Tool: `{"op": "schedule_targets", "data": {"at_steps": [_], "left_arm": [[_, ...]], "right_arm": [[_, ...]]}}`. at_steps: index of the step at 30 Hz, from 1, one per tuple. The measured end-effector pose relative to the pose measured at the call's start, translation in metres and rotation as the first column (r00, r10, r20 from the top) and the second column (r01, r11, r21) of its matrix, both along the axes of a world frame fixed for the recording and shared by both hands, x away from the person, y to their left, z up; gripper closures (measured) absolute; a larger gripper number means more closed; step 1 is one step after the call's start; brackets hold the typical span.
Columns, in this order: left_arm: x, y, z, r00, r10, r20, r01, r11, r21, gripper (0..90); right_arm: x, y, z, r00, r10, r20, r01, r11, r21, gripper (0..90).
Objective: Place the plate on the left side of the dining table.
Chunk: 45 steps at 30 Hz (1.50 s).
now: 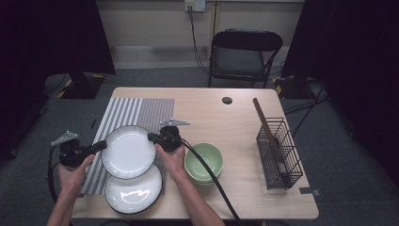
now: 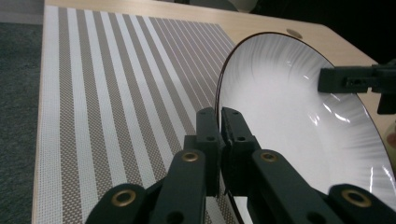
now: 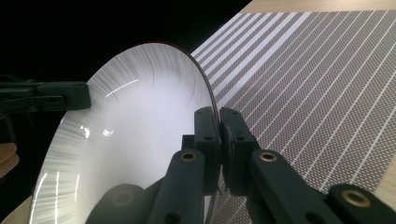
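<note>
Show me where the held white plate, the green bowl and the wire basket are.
held white plate (image 1: pixel 128 153), high view, its centre.
green bowl (image 1: pixel 203 160), high view, its inside.
wire basket (image 1: pixel 287 162), high view, its side wall.

text: none legible | labels: none | surfaces checked: plates, mat, bowl (all unmarked)

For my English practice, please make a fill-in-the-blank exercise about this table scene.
1. Both grippers grip the rim of the upper white ____.
2. The green bowl stands beside the person's ____ hand.
3. The striped placemat lies ____ the held plate.
4. The left gripper and right gripper are both ____.

Missing words: plate; right; under; shut
</note>
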<state>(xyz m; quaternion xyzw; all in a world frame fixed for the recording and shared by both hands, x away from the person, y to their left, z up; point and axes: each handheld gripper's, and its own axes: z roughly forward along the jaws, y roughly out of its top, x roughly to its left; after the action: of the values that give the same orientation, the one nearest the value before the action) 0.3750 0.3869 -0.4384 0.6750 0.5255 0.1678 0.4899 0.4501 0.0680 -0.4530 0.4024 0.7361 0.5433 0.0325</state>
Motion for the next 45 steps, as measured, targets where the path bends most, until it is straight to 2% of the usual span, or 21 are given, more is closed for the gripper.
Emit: {"op": "schedule_targets", "data": {"at_steps": [13,14,20,26,37,42,45], "left_arm": [[0.007,0.003,0.006,0.9997,-0.002,0.025,0.002,1.0000,0.000,87.4],[0.008,0.004,0.006,0.9997,0.001,0.024,-0.001,0.9999,-0.011,87.4],[0.012,0.007,0.010,0.9994,-0.001,0.035,0.001,1.0000,-0.002,87.5],[0.018,0.008,0.011,0.9995,0.014,0.028,-0.013,0.9999,-0.010,87.5],[0.039,0.014,0.015,0.9990,0.022,0.039,-0.022,0.9997,-0.006,87.6],[0.052,0.014,0.011,0.9997,0.008,0.021,-0.009,0.9999,0.007,87.6],[0.058,0.015,0.008,0.9998,0.015,0.013,-0.014,0.9998,-0.010,87.7]], "right_arm": [[0.003,0.003,0.007,0.9998,-0.003,0.019,0.003,1.000,-0.007,86.9],[0.004,0.003,0.008,0.9998,-0.002,0.019,0.002,1.000,-0.004,86.9],[0.007,0.007,0.016,0.9994,-0.006,0.034,0.006,1.000,-0.007,86.8],[0.013,0.010,0.018,0.9991,-0.011,0.040,0.012,1.000,-0.018,86.8],[0.033,0.020,0.027,0.9985,-0.023,0.051,0.025,0.999,-0.048,87.0],[0.039,0.020,0.026,0.9987,-0.036,0.036,0.038,0.998,-0.058,86.8],[0.044,0.021,0.023,0.9984,-0.050,0.027,0.052,0.997,-0.063,86.8]]}}
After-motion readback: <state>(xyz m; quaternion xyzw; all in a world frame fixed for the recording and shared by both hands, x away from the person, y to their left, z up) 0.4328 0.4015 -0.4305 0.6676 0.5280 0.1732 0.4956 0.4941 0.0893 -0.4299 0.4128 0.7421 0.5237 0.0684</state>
